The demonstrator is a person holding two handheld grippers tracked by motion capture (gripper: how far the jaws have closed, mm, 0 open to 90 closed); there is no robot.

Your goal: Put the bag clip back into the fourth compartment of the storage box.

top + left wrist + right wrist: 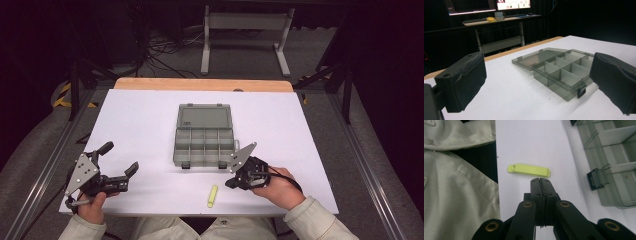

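Note:
A grey see-through compartment box (205,145) lies open at the middle of the white table (150,115), its lid (204,117) flat behind it. The same box (564,72) shows between my left jaws. A small yellow-green plastic bar (213,196) lies near the front edge. My left gripper (120,157) sits at the front left, open and empty, pointing toward the box. My right gripper (229,184) is shut with nothing between its jaws, just right of the bar. In the right gripper view the bar (529,170) lies a little beyond the tips of that gripper (540,180).
The box's black front latches (596,180) stand near my right gripper. The table's front edge runs close behind the bar, with the person's light sleeve (454,195) and lap there. A wooden strip (202,84) edges the far side. A metal stand (245,35) stands beyond.

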